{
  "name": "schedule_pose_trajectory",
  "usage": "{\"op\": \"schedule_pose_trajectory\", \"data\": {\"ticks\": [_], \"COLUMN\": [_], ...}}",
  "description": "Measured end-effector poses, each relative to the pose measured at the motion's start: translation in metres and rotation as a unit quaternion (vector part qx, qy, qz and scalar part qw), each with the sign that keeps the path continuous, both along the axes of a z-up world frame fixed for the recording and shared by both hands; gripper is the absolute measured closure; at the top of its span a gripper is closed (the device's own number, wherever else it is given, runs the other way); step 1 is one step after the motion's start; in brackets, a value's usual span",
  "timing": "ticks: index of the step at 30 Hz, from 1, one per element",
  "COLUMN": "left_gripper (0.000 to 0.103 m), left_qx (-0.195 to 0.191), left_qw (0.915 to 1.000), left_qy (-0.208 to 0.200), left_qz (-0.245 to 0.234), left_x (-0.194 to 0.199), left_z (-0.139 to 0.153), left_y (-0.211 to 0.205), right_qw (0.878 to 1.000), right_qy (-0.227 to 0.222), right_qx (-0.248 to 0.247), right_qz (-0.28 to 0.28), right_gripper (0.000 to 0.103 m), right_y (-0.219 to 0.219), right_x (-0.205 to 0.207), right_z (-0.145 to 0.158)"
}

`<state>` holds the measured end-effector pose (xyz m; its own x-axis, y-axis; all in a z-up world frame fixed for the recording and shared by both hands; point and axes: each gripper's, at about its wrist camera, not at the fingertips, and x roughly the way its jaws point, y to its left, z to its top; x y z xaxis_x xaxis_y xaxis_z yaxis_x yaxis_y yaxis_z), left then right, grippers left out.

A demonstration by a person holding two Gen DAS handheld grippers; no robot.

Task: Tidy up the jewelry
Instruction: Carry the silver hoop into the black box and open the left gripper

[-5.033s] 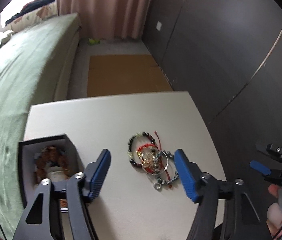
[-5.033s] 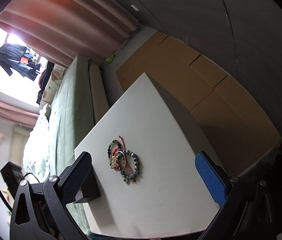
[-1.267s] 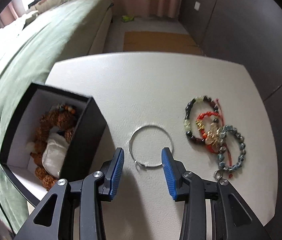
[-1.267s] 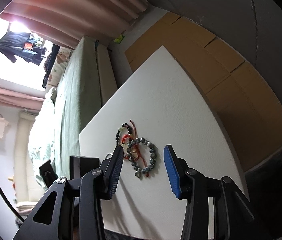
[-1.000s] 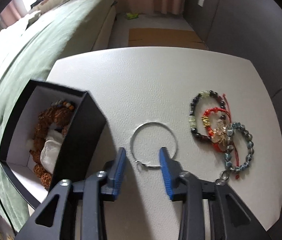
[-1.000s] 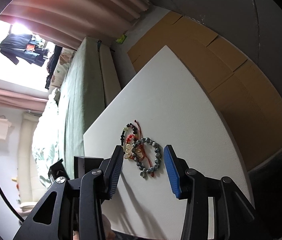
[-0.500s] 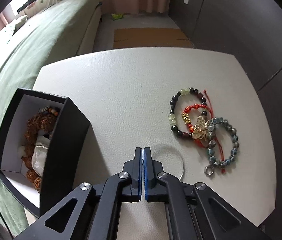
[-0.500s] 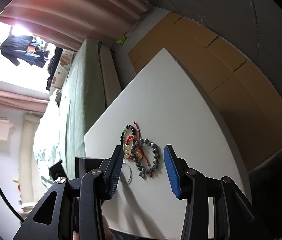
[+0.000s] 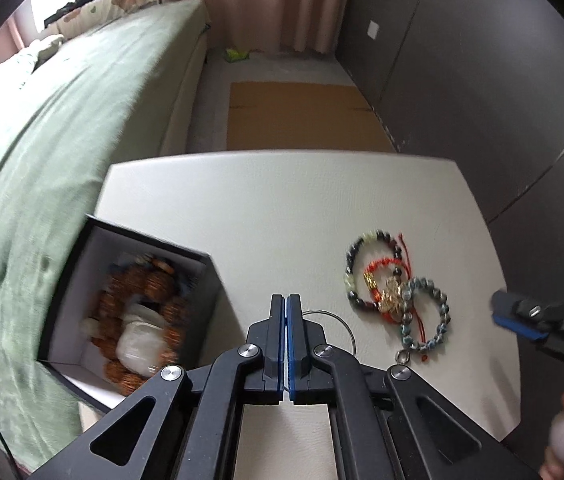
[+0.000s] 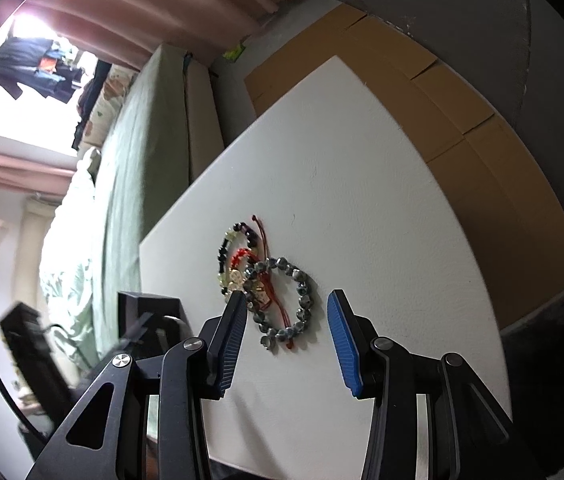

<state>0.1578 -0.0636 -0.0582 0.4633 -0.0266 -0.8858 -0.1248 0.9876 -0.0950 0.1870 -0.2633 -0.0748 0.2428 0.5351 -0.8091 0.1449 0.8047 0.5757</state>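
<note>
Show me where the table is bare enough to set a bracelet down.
Bare: the far half of the table, and the strip between box and bracelets. Crowded: the bracelets, and the hoop at the left gripper.

bedroom: green bed [image 9: 61, 128], curtains [image 9: 249, 0]

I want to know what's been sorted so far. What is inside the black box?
The black box holds a brown beaded bracelet, a pale whitish piece and smaller coloured beads near its far wall. The view is blurred, and anything beneath these is covered.
</note>
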Motion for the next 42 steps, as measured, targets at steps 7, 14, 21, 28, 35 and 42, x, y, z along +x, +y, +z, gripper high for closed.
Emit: {"op": "schedule_pose_trajectory", "data": {"ticks": [7, 14, 21, 28, 35, 42], "left_gripper": [0.103, 0.103, 0.103, 0.103, 0.04, 0.029], "left_qx": [-0.002, -0.004, -0.012, -0.066, -0.12, -0.134], "left_qw": [0.9994, 0.9984, 0.9963, 0.9888, 0.9819, 0.9754], "left_qy": [-0.024, -0.031, -0.034, -0.045, -0.058, -0.101], "left_qz": [0.024, 0.047, 0.078, 0.126, 0.135, 0.143], "left_x": [-0.003, -0.014, -0.02, -0.031, -0.04, -0.057], "left_z": [0.026, 0.032, 0.029, 0.014, 0.002, 0.027], "left_y": [0.028, 0.058, 0.087, 0.118, 0.136, 0.148], "right_qw": [0.998, 0.982, 0.969, 0.985, 0.985, 0.978], "right_qy": [0.007, -0.014, -0.039, -0.103, -0.156, -0.195], "right_qx": [-0.055, -0.177, -0.224, -0.125, -0.053, 0.006], "right_qz": [0.032, 0.071, 0.094, 0.064, 0.059, 0.07], "right_gripper": [0.06, 0.074, 0.093, 0.093, 0.093, 0.093], "right_y": [0.023, 0.06, 0.076, 0.062, 0.076, 0.114], "right_x": [0.005, 0.008, 0.003, -0.009, -0.02, -0.033], "right_z": [-0.014, -0.015, -0.007, 0.042, 0.073, 0.09]}}
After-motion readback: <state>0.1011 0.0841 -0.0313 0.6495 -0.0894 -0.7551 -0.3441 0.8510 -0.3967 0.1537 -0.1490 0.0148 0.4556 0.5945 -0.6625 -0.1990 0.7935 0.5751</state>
